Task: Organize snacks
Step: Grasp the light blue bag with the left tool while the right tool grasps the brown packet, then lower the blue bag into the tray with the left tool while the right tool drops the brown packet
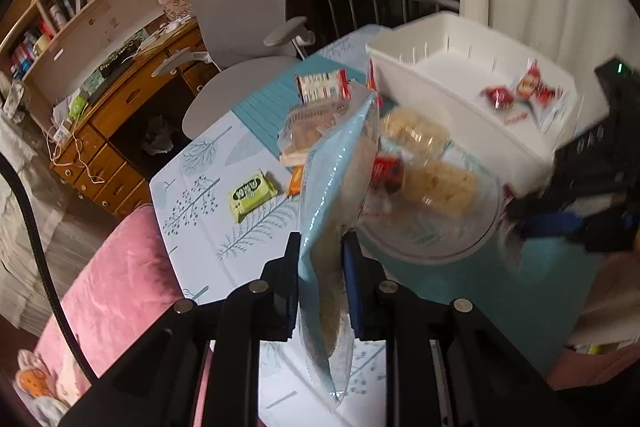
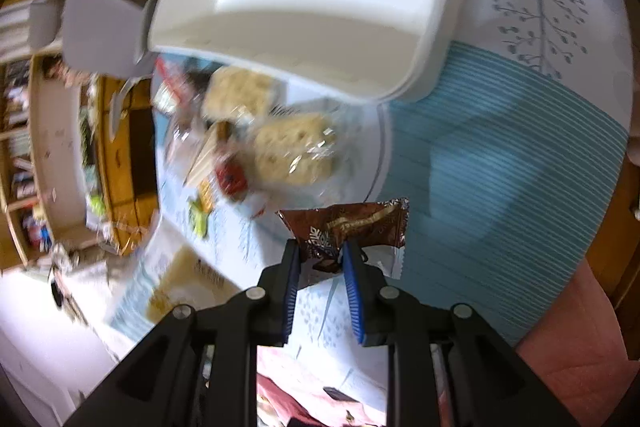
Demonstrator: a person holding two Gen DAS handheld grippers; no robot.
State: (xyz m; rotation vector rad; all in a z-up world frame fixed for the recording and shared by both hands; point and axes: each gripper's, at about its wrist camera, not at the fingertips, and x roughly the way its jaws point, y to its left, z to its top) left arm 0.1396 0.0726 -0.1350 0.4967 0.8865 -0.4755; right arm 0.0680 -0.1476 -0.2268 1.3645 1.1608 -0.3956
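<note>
The left gripper (image 1: pixel 320 247), black w/ blue ribbed pads, is clamped on a long pale-blue packet (image 1: pixel 332 227). The packet is glossy plastic film w/ a clear side showing beige crumbly contents and a crimped bottom edge; it hangs lifted above the table (image 1: pixel 208 227). The right gripper (image 2: pixel 320 251), same build, pinches a brown wrapper (image 2: pixel 352 227): shiny foil, gold lettering, white snowflake print, zigzag-cut ends, held off the table near the plate's rim.

Beyond the pads sits a round plate (image 1: pixel 432 247), smooth, white rim w/ thin grey line. On it: 2 pale rice-cake bars (image 1: pixel 436 183) in clear crinkly wrap, rough and bumpy, plus 1 small red packet (image 1: pixel 386 171). Just beside the plate lie a clear-wrapped sandwich biscuit (image 1: pixel 304 135), an orange packet (image 1: pixel 296 181), 1 green flat packet (image 1: pixel 252 193) and 1 red-and-white packet (image 1: pixel 322 87).

Behind the plate stands 1 white plastic bin (image 1: pixel 400 67), rectangular, slotted walls, rounded lip; inside are red-printed snack packets (image 1: pixel 520 91), approx 3, blurred so exact count unclear. The right-wrist view is motion-blurred.

The table wears a smooth cloth, white w/ grey-blue tree prints and teal ribbed-stripe panels. A pink velvety cushion (image 1: pixel 112 287) sits at its near edge. Farther off: 1 grey office chair (image 1: pixel 240 27), hard curved shell, and a wooden desk (image 1: pixel 120 131) w/ drawers.
</note>
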